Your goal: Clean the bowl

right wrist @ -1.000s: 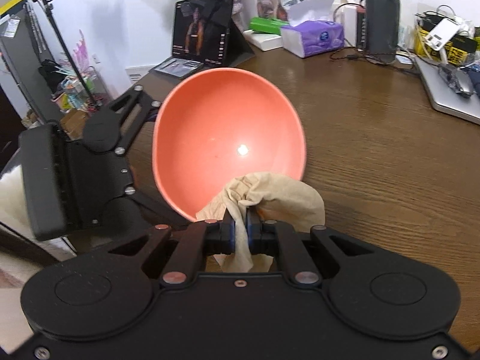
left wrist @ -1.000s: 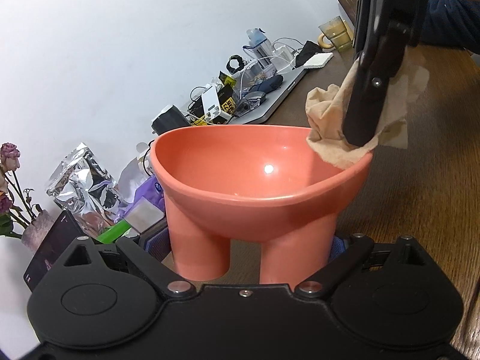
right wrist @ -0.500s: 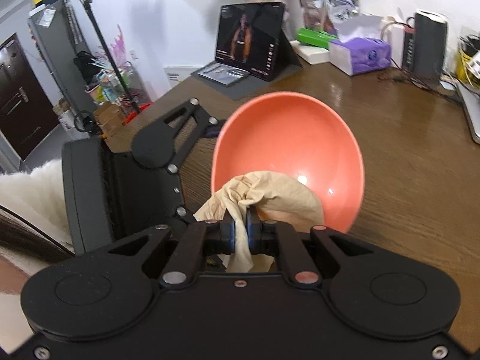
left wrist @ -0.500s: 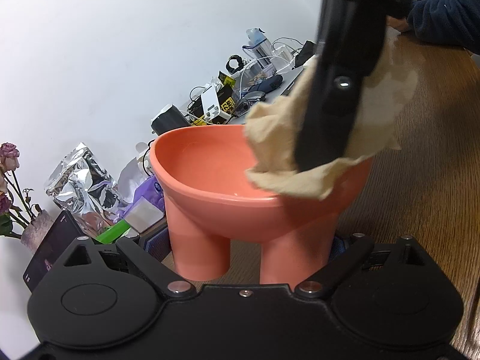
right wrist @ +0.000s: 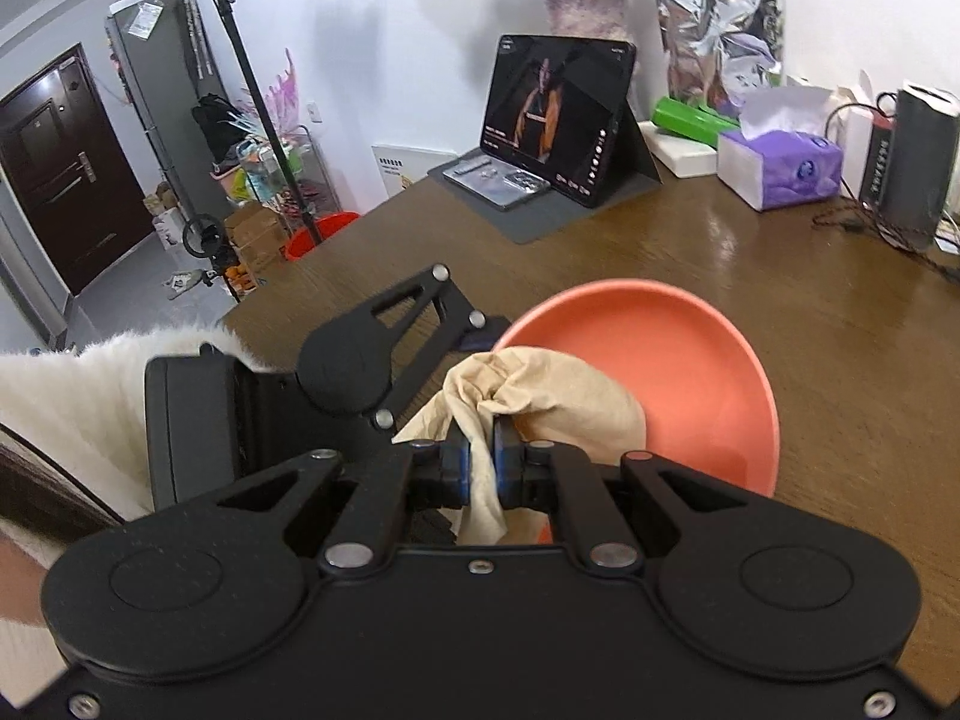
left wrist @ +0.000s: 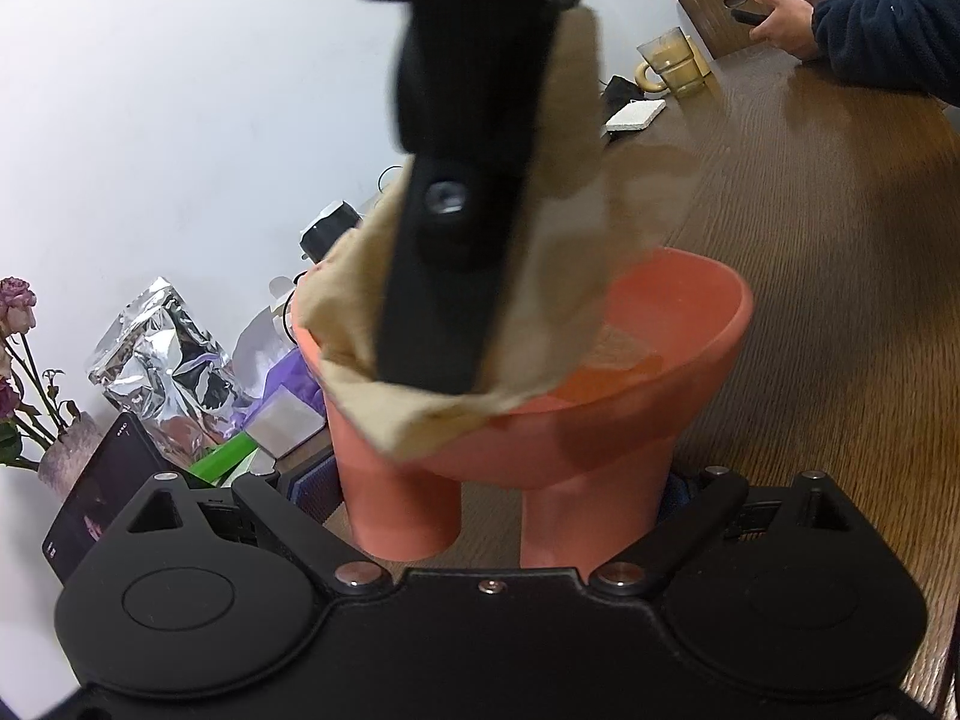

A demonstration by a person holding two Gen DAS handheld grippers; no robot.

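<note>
Surface: brown wooden table (right wrist: pixel 810 324), white wall behind.
Bowl: my coral bowl (left wrist: pixel 672 372) stands on its legs in the frame centre; beige cloth (right wrist: pixel 540 384) lies over its left rim.
Right gripper (right wrist: pixel 480 456): I clamp it tight on the cloth.
Left gripper (left wrist: pixel 492 498): its fingers sit outside both bowl legs; contact hidden.
Only left view: glass mug (left wrist: pixel 672 63), upper right.
Only right view: tablet (right wrist: pixel 558 114), purple tissue box (right wrist: pixel 780 165).
</note>
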